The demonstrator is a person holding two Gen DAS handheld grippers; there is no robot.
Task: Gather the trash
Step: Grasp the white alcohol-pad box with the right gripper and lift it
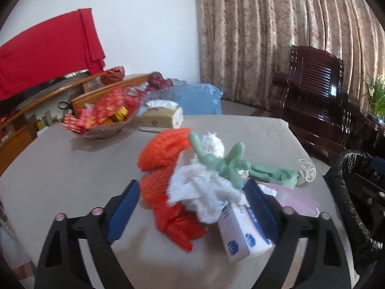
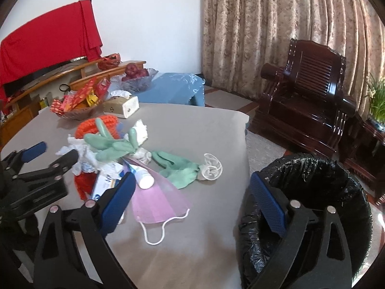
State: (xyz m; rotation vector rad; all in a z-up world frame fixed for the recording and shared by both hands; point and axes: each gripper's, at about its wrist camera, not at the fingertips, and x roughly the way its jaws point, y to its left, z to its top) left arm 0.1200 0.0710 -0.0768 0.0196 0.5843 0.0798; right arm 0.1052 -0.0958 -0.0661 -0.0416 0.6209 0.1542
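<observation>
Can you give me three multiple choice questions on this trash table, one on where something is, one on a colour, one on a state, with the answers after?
1. Where is the black-lined trash bin?
A. On the table
B. Beside the table's right edge
C. Under the armchair

2. What colour is the face mask?
A. Pink
B. Blue
C. Black

3. How is the right gripper?
A. Shut on the mask
B. Shut on a glove
C. Open, holding nothing

Answers:
1 B, the bin stands off the table edge, on the right in the right wrist view.
2 A, the mask is pale pink with white loops.
3 C, its blue pads stand wide apart, with only the table and the mask's edge between them.
</observation>
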